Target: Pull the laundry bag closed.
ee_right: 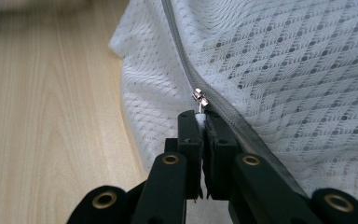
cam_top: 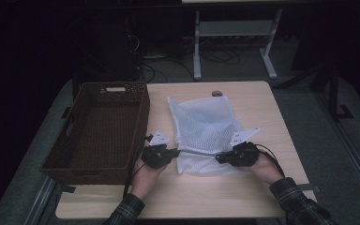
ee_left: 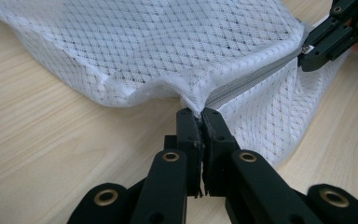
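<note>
Your left gripper (ee_left: 200, 112) has its jaws clamped on the corner of the white mesh bag (cam_top: 201, 124), at the zipper's (ee_left: 251, 79) end. Your right gripper (ee_right: 200, 114) pinches the zipper pull (ee_right: 199, 98), just beyond its jaw tips. A wicker basket (cam_top: 75, 154) sits left.
</note>
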### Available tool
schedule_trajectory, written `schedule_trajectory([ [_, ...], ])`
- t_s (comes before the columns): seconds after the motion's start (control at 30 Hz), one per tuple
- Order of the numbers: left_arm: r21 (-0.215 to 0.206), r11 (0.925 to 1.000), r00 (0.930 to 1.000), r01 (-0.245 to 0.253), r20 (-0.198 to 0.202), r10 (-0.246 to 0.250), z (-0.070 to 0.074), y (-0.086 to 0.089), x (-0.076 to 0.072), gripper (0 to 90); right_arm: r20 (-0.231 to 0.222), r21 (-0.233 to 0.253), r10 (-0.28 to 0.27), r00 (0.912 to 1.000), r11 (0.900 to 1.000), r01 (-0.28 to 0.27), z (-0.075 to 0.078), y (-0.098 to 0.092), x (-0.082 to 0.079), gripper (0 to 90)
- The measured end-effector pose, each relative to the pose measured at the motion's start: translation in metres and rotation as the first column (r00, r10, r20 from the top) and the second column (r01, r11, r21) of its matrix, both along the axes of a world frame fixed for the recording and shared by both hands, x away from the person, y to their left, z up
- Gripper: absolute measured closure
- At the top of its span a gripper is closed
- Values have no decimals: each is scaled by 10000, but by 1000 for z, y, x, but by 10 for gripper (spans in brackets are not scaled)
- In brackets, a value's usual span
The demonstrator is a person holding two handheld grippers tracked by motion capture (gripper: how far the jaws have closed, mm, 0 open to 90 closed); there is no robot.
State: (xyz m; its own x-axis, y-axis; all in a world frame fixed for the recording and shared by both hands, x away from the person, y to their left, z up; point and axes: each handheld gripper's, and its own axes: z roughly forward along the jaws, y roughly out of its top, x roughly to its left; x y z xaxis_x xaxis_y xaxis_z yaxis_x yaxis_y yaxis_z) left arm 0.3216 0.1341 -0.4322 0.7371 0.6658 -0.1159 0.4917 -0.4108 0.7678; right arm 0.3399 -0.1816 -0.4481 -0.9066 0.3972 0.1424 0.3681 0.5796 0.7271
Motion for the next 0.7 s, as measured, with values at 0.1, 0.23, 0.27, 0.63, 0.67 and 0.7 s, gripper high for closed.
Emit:
schedule_trajectory([
  [0.1, 56, 9999, 9999, -120, -42, 121, -1, 0, 0, 877, 22, -59, -13, 10000, 10000, 13, 0, -1, 0, 864],
  [0.23, 41, 9998, 9998, -206, -85, 206, -1, 2, 0, 877, 4, -78, -99, 10000, 9999, 99, -1, -6, 0, 864],
  [0.27, 81, 9997, 9997, -250, -78, 251, -1, 2, 0, 877, -24, -85, -153, 9999, 9998, 153, -1, -8, 0, 864],
  [0.63, 13, 9995, 9994, -311, -163, 311, -2, 2, 0, 877, -21, -58, -285, 9996, 9996, 284, -2, -17, -1, 864],
  [0.67, 14, 9994, 9993, -333, -162, 333, -2, 2, 0, 877, -14, -85, -278, 9996, 9996, 278, -2, -17, -1, 864],
  [0.7, 31, 9994, 9993, -353, -152, 354, -2, 2, 0, 878, -15, -89, -271, 9996, 9996, 271, -2, -17, -1, 864],
])
